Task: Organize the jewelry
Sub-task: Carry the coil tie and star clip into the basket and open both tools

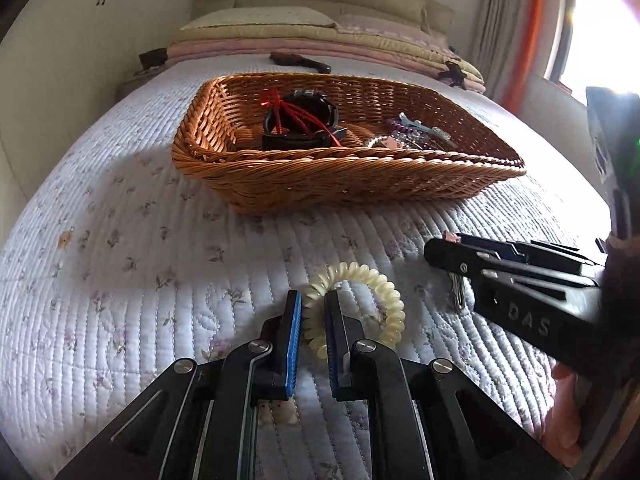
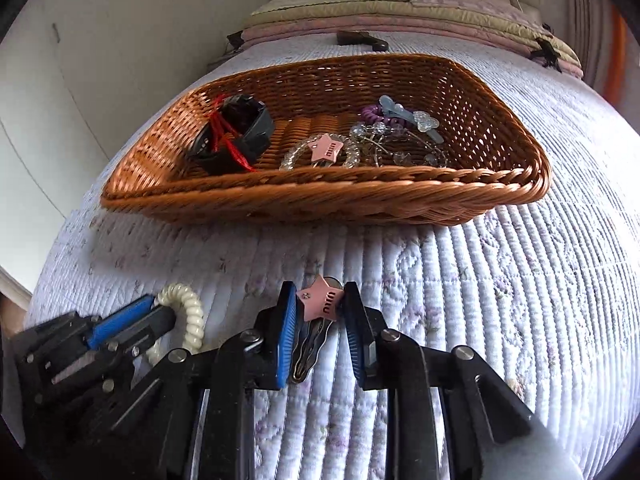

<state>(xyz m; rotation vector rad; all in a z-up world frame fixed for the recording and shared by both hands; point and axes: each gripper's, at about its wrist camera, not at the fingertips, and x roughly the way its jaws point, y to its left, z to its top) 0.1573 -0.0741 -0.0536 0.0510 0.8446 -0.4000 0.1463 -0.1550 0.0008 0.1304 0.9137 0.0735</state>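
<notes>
A cream spiral hair tie (image 1: 376,280) lies on the quilt, and my left gripper (image 1: 313,300) is shut on its near-left coil. In the right wrist view the same hair tie (image 2: 188,308) sticks out past the left gripper (image 2: 158,310) at lower left. My right gripper (image 2: 320,289) is shut on a pink star hair clip (image 2: 322,300), whose metal clip hangs below between the blue pads. From the left wrist view the right gripper (image 1: 444,245) hovers low over the quilt at right. The wicker basket (image 1: 348,158) (image 2: 320,190) stands just beyond both.
The basket holds a black watch with red ribbon (image 2: 232,136), another pink star clip (image 2: 328,148), clear bead bracelets, a purple hair tie (image 2: 372,112) and clear bow clips (image 2: 424,120). Folded quilts and pillows (image 1: 312,36) lie at the bed's head. A hand (image 1: 568,400) holds the right gripper.
</notes>
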